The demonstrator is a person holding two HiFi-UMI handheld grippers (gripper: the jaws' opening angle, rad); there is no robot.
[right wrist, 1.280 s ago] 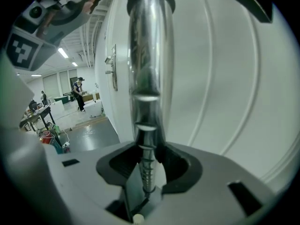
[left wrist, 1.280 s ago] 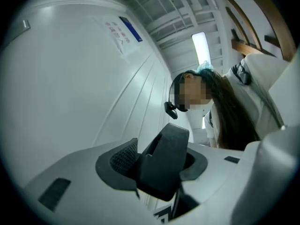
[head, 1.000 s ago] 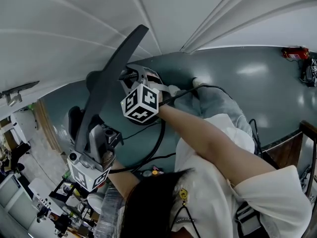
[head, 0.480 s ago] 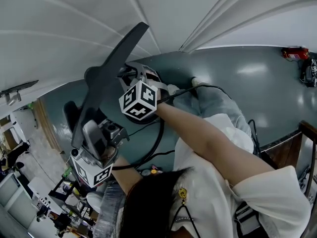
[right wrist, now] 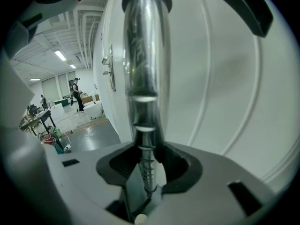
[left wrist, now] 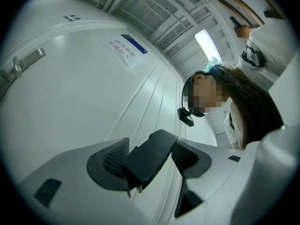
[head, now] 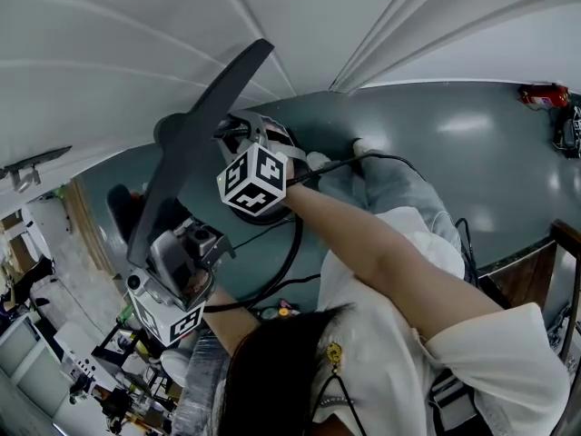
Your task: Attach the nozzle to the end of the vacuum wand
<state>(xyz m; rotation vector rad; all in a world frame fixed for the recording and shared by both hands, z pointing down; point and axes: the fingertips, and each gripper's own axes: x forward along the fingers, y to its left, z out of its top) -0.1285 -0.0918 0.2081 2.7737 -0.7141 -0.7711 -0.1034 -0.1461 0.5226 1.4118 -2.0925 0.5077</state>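
Left gripper [left wrist: 150, 157]: jaws just opened wide; the flat black plastic nozzle [head: 204, 125] is seen lying loosely between them, unclamped.
Right gripper [right wrist: 149, 170]: half closed, clamped on the shiny chrome wand tube [right wrist: 143, 55].
Nozzle's place: in the air, slanted up toward the white wall [head: 136, 44].
Risk: if not fully seated on the wand, it could be dropped onto the grey floor [head: 436, 153].

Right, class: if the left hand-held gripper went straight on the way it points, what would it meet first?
The dark nozzle, already between the jaws of the left hand-held gripper, which have just been opening. Beyond it, probably the white wall, though depth is unclear.
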